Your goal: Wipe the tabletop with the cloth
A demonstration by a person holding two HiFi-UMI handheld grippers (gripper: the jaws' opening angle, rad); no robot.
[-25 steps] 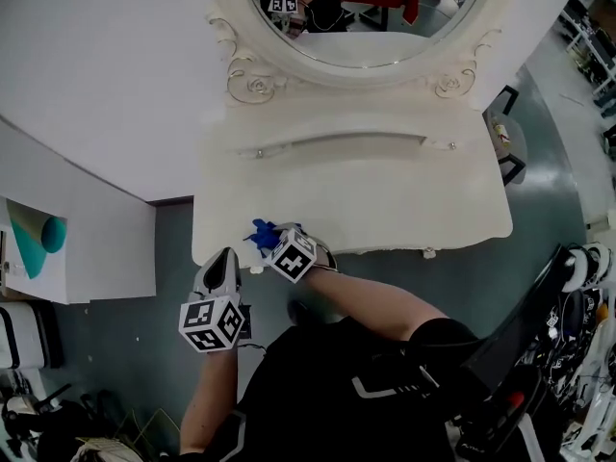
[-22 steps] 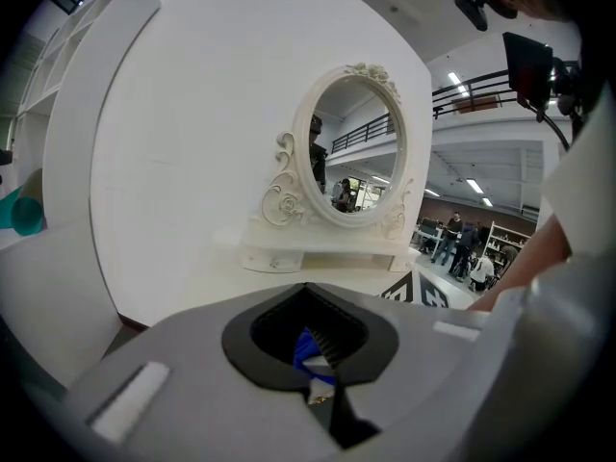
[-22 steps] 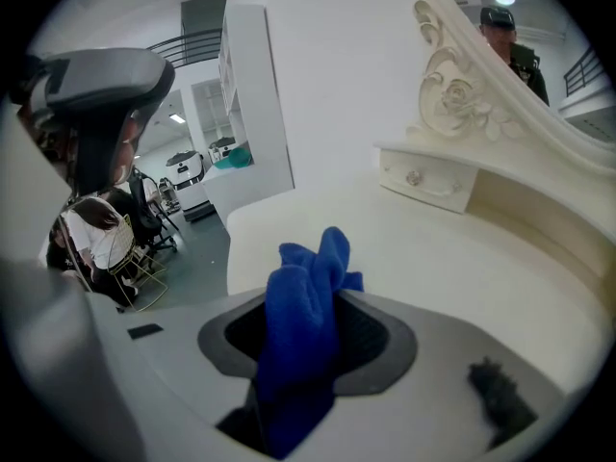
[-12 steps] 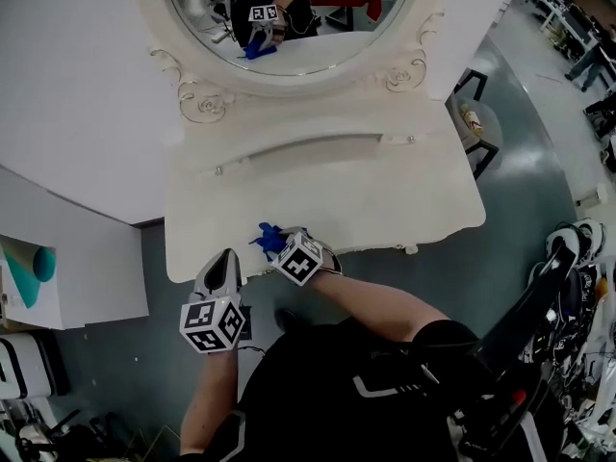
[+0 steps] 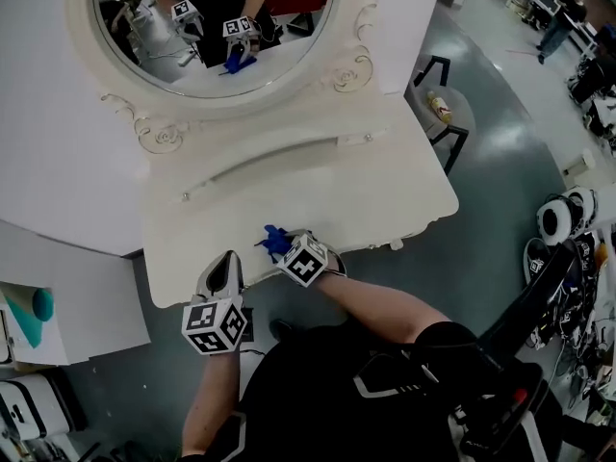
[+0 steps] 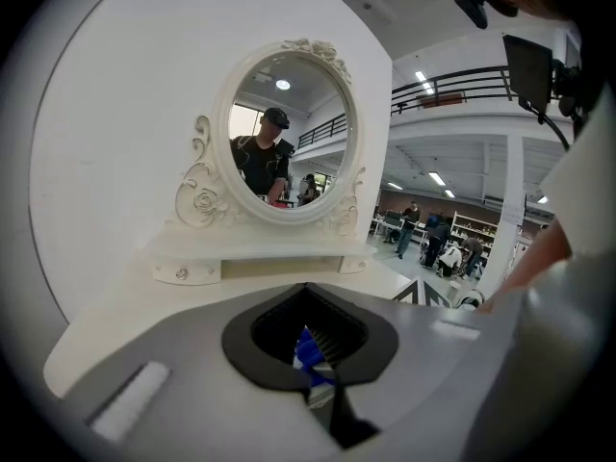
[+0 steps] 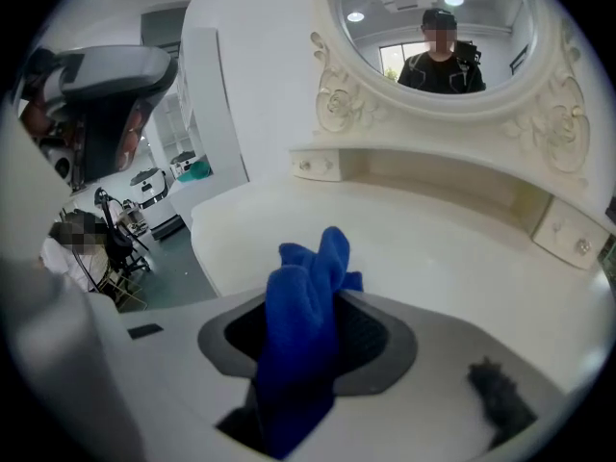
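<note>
Fuzzy cloth, smooth satin tabletop

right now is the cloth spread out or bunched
Bunched: the cloth sticks up in a wad, clamped in the right gripper.

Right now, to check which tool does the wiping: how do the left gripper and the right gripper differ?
The right gripper is shut on the blue cloth; the left gripper has its jaws together and grips no cloth. The right gripper reaches over the tabletop; the left gripper sits back at its front edge. Both point toward the mirror.
</note>
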